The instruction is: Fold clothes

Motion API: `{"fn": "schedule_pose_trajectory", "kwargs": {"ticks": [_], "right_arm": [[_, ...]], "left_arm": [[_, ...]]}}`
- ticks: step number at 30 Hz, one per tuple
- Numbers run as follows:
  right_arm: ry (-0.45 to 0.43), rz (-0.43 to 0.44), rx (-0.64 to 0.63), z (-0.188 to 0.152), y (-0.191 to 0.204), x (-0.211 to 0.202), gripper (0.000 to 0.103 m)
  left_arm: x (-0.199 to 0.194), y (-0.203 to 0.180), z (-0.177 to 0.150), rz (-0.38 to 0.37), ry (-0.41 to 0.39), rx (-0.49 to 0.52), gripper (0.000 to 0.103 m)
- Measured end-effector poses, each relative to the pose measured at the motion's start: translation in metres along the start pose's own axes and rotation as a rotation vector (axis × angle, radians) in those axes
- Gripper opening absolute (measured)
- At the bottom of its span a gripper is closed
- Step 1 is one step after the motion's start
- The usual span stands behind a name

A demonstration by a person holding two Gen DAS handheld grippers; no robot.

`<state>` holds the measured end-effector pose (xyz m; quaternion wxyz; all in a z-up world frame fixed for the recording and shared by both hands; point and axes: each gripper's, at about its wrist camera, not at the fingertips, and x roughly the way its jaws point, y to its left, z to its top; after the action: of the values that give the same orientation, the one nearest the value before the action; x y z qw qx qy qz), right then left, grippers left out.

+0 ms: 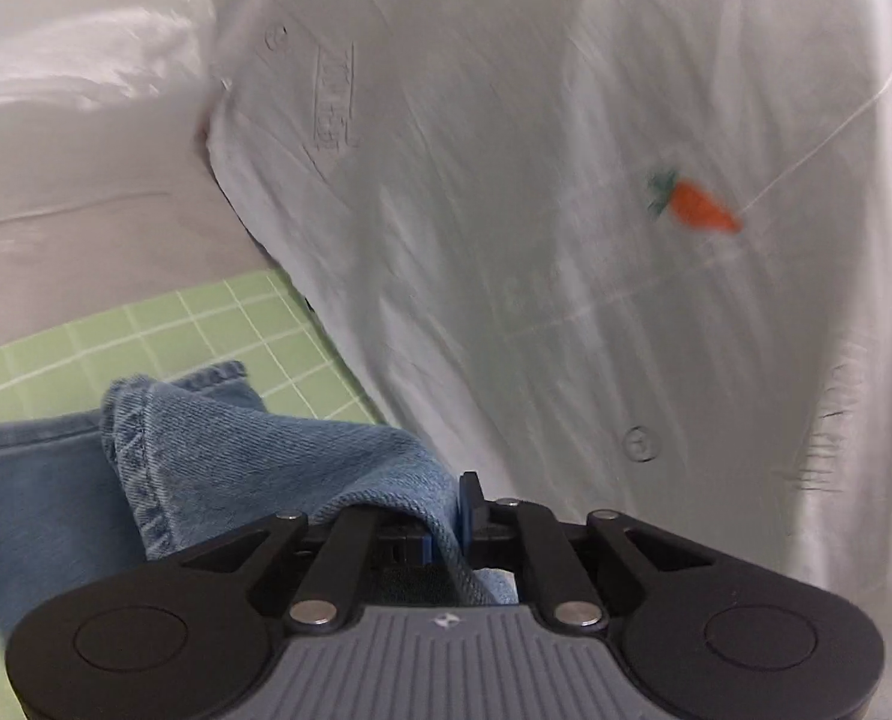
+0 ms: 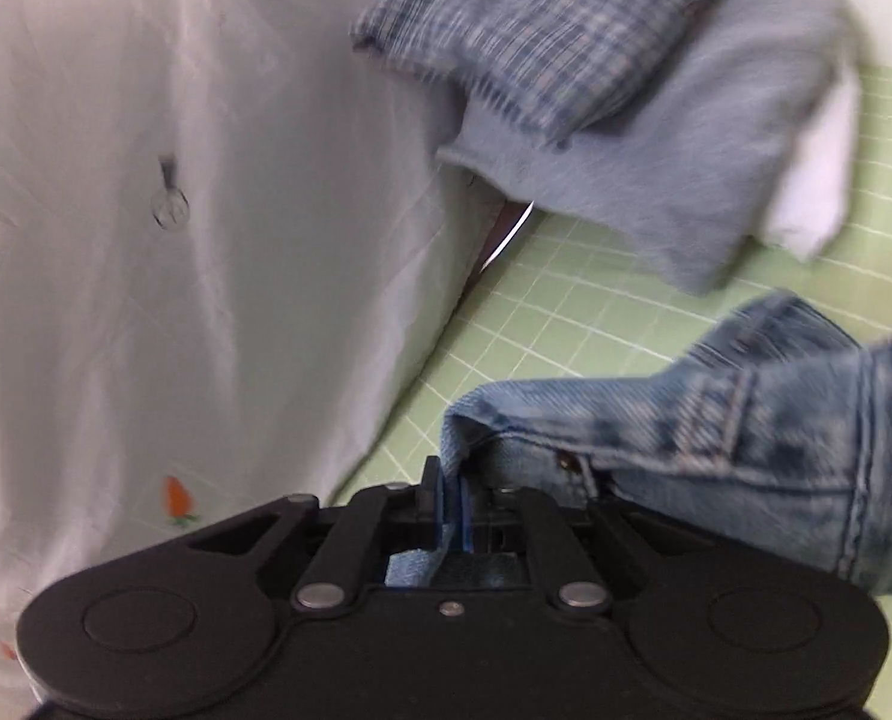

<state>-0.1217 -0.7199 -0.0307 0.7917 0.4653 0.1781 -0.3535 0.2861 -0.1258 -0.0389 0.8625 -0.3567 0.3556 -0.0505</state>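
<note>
Green grid surface [image 2: 596, 324] w/ white carrot-print shirt [image 1: 536, 210] beside jeans [image 2: 776, 420]; folded clothes pile [image 2: 596, 90] behind. Left gripper [image 1: 446, 525] fingers clenched on jeans fabric, right gripper [image 2: 451, 504] fingers also pinch denim edge.

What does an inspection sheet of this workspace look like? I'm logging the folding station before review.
Surface: green grid mat.
Job's things: jeans, pinched at both ends.
Clutter: white carrot-print shirt beside the jeans; plaid garment on a grey-blue one, at the mat's far side.
Grippers: left gripper and right gripper, jaws shut on denim.
Cables: nothing seen.
Surroundings: white surface beyond the mat.
</note>
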Motion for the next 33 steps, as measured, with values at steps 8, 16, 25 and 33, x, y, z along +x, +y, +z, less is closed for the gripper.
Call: {"fn": "schedule_pose_trajectory", "kwargs": {"ticks": [8, 16, 25, 33], "right_arm": [[-0.009, -0.121, -0.143, -0.034, 0.026, 0.023, 0.100], [0.028, -0.314, -0.134, -0.120, 0.003, -0.039, 0.102], [0.091, -0.333, -0.019, -0.137, -0.014, -0.021, 0.102], [0.116, -0.517, -0.083, -0.136, -0.005, 0.009, 0.093]], "left_arm": [[-0.022, 0.008, -0.041, 0.233, 0.021, 0.203, 0.061], [-0.058, 0.066, -0.080, 0.416, 0.121, 0.173, 0.064], [-0.040, 0.067, -0.085, 0.445, 0.134, 0.195, 0.067], [-0.033, 0.067, -0.079, 0.461, 0.099, 0.182, 0.000]]}}
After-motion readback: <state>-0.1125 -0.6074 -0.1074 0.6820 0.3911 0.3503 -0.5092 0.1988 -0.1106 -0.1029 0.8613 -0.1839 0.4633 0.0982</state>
